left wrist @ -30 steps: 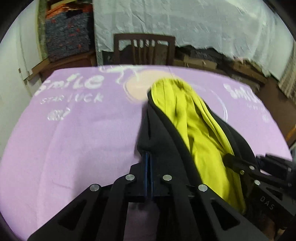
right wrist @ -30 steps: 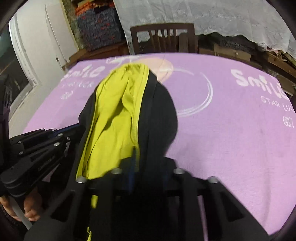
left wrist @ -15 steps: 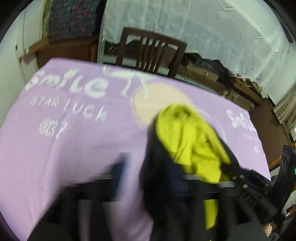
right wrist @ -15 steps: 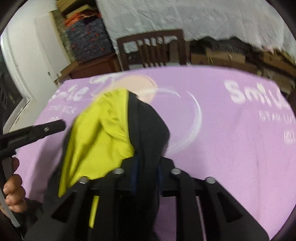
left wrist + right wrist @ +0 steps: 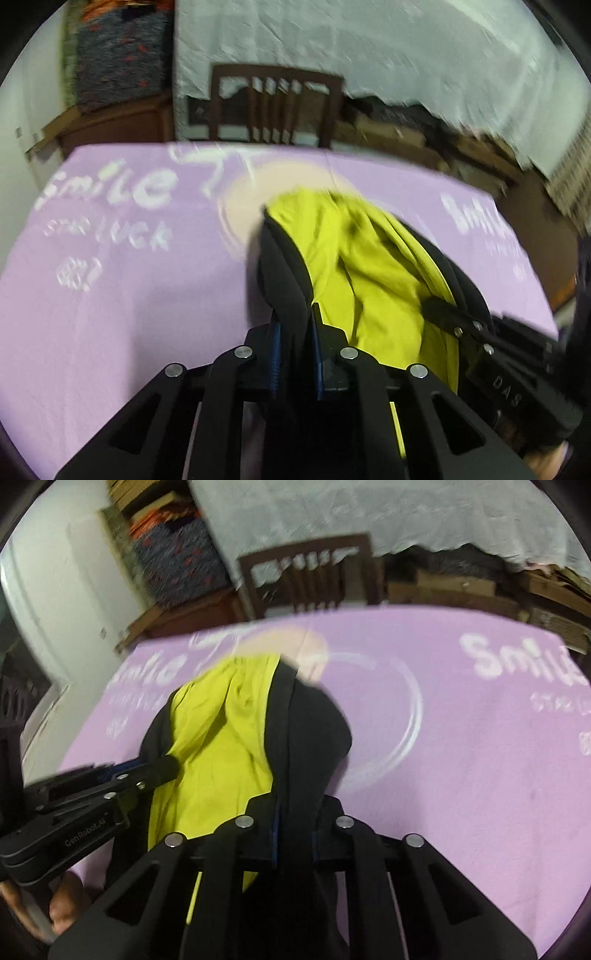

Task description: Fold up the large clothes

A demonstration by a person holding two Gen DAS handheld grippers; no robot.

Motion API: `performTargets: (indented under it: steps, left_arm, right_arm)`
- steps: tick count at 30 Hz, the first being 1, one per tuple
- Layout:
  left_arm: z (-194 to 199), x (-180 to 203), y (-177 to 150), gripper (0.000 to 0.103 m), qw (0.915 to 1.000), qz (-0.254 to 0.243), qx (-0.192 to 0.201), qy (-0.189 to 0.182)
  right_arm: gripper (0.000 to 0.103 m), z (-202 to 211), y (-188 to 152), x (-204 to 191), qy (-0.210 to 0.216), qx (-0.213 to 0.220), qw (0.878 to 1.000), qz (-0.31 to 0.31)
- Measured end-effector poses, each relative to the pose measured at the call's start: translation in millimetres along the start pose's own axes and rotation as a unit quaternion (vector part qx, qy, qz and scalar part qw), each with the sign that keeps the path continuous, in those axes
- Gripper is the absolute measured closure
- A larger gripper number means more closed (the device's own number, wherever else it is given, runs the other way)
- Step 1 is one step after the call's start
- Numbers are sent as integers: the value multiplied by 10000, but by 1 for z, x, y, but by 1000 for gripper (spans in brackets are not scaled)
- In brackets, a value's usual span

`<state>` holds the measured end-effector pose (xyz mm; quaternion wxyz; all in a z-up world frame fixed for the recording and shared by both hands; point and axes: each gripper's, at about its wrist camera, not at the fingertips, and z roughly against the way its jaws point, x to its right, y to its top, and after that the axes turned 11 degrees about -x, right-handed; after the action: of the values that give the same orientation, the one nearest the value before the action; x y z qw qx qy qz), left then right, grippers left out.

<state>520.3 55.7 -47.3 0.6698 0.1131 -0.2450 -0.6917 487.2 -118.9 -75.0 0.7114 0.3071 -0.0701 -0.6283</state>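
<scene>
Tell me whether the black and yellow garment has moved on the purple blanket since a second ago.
Cannot tell. In the left wrist view the garment tops out by the pale circle on the purple blanket, as before; cameras shifted.

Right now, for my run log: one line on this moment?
left tool: shut on jacket | right tool: shut on jacket | purple blanket underneath

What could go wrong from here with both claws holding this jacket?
1. Both the left claw and right claw pinch only the jacket black edge; a pull apart may slip one grip.
2. The yellow lining is bunched between the two edges, so a fold now would likely trap wrinkles.
3. The jacket's far end rests on the purple cloth; dragging it may ruck that cloth.
</scene>
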Motion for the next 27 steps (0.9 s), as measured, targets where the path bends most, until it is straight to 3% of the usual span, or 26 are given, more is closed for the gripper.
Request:
performTargets:
  steps: [3, 5, 7, 9, 10, 11, 12, 15, 17, 19, 21, 23, 25, 27]
  left_arm:
    - [4, 13, 25, 89, 9985, -37, 429, 347]
    - [-8, 23, 29, 89, 9948, -251, 613, 768]
    - [-27, 23, 20, 86, 9937, -348, 450, 964]
    - [-40, 15, 12, 74, 9935, -259, 108, 1103]
    - [-38, 3, 10, 66, 9956, -20, 21, 935]
    - [-27, -7, 6, 50, 9965, 214, 119, 799]
    - [-13, -16, -1, 44, 9965, 368, 169, 730]
    - [24, -30, -36, 38, 9992, 326, 90, 215]
    - [41, -32, -67, 29, 9997, 216, -138, -62]
    - [55, -31, -119, 26, 9982, 31, -513, -319]
    - [65, -26, -163, 22, 9971, -231, -714, -147]
    - [88, -13, -216, 15, 9933, -893, -517, 518]
    - [103, -8, -252, 9, 9857, -1279, -617, 912]
    - [121, -16, -284, 9, 9857, -1252, -791, 799]
  right_arm:
    - [93, 3, 23, 4, -72, 268, 9994, -215]
    - [93, -4, 35, 5, -392, 393, 9982, -223]
    - [87, -27, 40, 13, -449, 22, 9984, -332]
    - [80, -41, 35, 23, -382, -263, 9978, -473]
    - [58, -30, 35, 25, -355, -140, 9975, -596]
    - [47, -21, 32, 27, -369, -52, 9971, -665]
    - [40, -9, 27, 27, -329, 58, 9971, -689]
    - [35, 37, -11, 17, 126, 66, 9996, -239]
    - [30, 56, -44, 10, 127, -92, 9999, 9]
    - [27, 72, -90, 1, 134, -355, 9990, 234]
    - [25, 84, -141, -6, 128, -705, 9963, 466]
    - [15, 93, -185, -11, -4, -993, 9930, 632]
    - [7, 115, -226, -22, -514, -928, 9878, 1141]
    - [7, 138, -259, -21, -756, -937, 9840, 1316]
